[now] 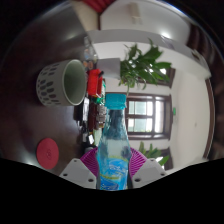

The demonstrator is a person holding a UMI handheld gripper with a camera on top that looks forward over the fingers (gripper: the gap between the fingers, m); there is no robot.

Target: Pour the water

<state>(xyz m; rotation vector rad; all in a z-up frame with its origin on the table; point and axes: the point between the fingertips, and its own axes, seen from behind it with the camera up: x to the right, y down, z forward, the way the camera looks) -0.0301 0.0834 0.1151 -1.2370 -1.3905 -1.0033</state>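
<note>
A clear plastic water bottle (114, 140) with a blue label and a light blue cap stands between my gripper's (113, 165) two fingers, whose pink pads (91, 160) press on its sides. The bottle is lifted and the whole view is tilted. Beyond the cap, up and to the left, a white cup (62, 81) with a dark green inside lies with its mouth turned toward the bottle. The cup rests on a dark table (40, 120).
A small red object (96, 80) sits just beside the cup. A red round object (47, 150) lies on the dark table near the left finger. A green leafy plant (143, 66) and a brown-framed window (140, 108) stand beyond.
</note>
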